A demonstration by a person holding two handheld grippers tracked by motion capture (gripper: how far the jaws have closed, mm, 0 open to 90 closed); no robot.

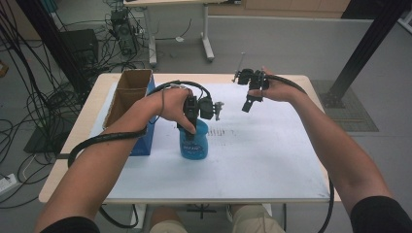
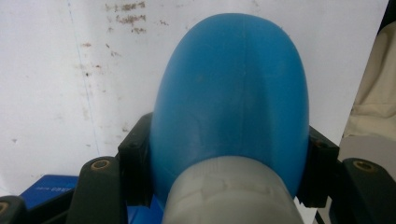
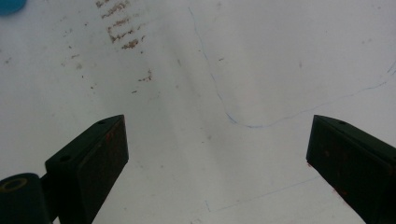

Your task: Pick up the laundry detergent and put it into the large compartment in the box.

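Here the left gripper (image 1: pixel 190 127) clamps the blue bottle (image 1: pixel 194 141) near its neck — the bottle stands upright on the white table (image 1: pixel 262 160), beside a cardboard box (image 1: pixel 127 94). The right gripper (image 1: pixel 248 104) hangs apart over bare tabletop — jaws spread wide, nothing between them.

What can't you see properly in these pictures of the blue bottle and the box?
- Blue bottle label: too small and blurred to read in the high view.
- Bottle's base: in the left gripper view, hidden behind its own blue body.
- Inside of the cardboard box: the high view shows only its walls; the person's forearm covers part.
- Left gripper tips: hidden by the hand in the high view.
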